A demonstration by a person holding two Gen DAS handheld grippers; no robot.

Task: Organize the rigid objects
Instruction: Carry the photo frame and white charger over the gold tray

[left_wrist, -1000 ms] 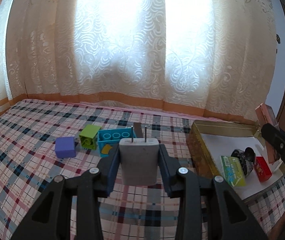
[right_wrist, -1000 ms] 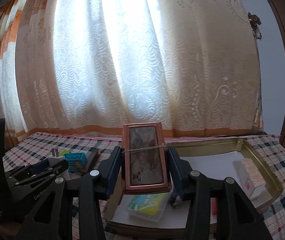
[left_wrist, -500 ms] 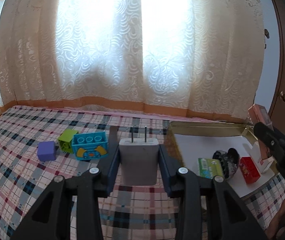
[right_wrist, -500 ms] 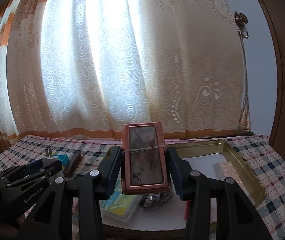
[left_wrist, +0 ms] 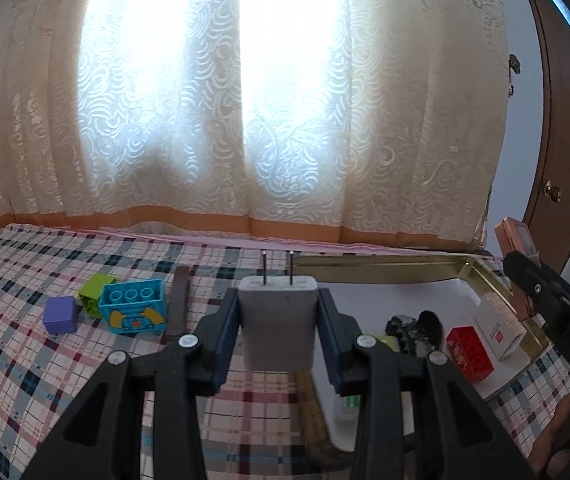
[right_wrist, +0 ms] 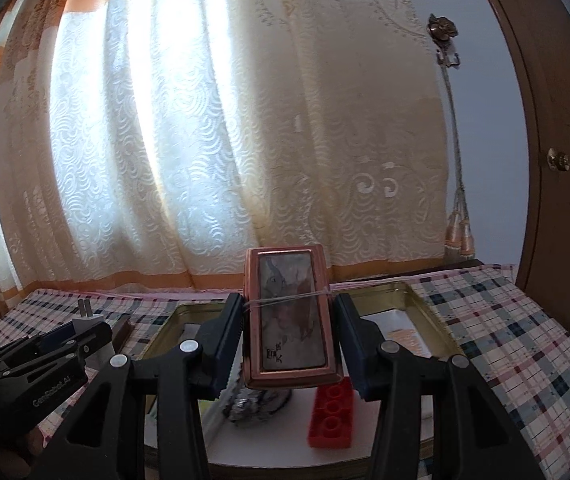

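1. I see the gold tray [right_wrist: 431, 312] on the checked surface [left_wrist: 45, 360].
2. My right claw [right_wrist: 289, 336] squeezes the copper box [right_wrist: 289, 312] over it. Hard, slick; grip the long sides.
3. My left claw [left_wrist: 279, 328] pinches the white plug [left_wrist: 279, 320] by the tray's edge. Light, stiff.

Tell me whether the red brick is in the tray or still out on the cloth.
In the tray. The red brick lies flat on the white liner inside the gold tray, studs up, below the held copper box.
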